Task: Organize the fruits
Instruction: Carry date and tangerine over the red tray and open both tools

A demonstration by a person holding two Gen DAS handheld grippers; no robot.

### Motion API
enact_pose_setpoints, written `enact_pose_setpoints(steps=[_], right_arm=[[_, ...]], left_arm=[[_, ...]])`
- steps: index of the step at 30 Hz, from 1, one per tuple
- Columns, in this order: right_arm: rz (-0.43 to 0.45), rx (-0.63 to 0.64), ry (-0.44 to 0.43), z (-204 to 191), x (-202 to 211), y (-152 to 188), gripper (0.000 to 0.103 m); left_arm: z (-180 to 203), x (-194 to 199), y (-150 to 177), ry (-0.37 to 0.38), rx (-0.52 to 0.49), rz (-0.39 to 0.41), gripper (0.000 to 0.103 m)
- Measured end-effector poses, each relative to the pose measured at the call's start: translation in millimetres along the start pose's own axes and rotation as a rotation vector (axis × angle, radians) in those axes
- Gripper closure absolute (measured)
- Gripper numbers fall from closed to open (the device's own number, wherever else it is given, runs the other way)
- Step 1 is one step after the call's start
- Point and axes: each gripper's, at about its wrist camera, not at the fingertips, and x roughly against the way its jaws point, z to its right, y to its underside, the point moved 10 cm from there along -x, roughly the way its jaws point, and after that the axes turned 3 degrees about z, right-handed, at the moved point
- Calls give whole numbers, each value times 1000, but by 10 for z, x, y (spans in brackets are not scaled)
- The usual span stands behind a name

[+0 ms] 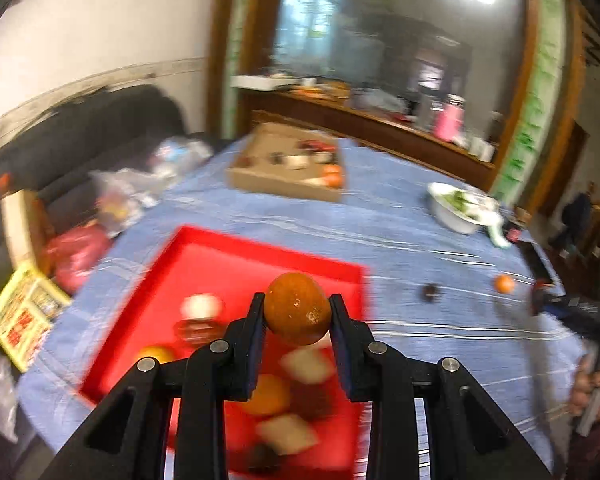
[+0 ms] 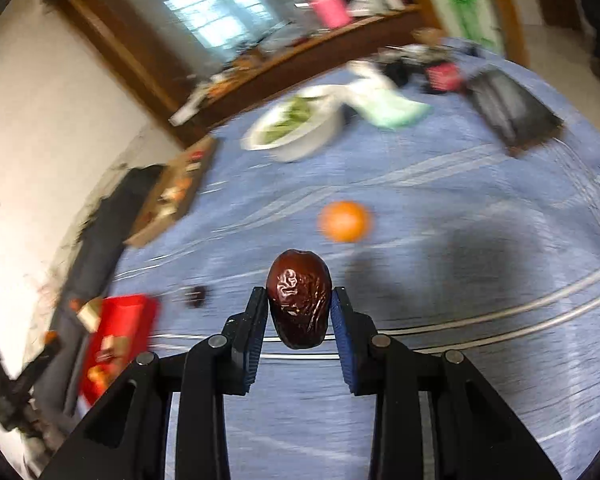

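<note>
My left gripper (image 1: 297,309) is shut on a small orange fruit (image 1: 296,306) and holds it above the red tray (image 1: 204,256), which carries several blurred fruits and wrapped pieces. In the right wrist view my right gripper (image 2: 299,306) is shut on a dark wrinkled date (image 2: 299,304), raised over the blue tablecloth (image 2: 440,208). On the cloth beyond it lies a loose orange (image 2: 344,221), also visible as the orange (image 1: 504,284) at the right of the left wrist view. Another loose date (image 1: 429,292) lies on the cloth, seen as the date (image 2: 196,295) near the red tray (image 2: 116,340).
A cardboard box (image 1: 288,168) with mixed items stands at the table's far side. A white bowl of greens (image 1: 460,208) sits at the far right, with a pale cloth (image 2: 384,104) and a dark case (image 2: 512,112) beyond. Bags and a yellow box (image 1: 24,316) crowd the left edge.
</note>
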Motion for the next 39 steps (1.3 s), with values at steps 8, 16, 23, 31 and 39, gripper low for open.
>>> enact_pose_setpoints(steps=[8,16,23,31,39], right_arm=[[-142,283,-145,-1752,-469,371,72],[-279,418,-180,-2730,-1217,961,71],[-338,480,-159,-3052,-1615,1322,71],[-331,500,-136,-3139,-1736,1363,67],[-251,482,-150,-3035,-1320,1210,63]], left_arm=[[-712,-264,325,-44,127,-76,72],[-965,-506,421,-34,182,-117,72],[-1078,-539,468,-24,227,-104,71],[-1102,-436,476,-26,243,-84,56],[-766,-197,338,-55,121,-31,48]])
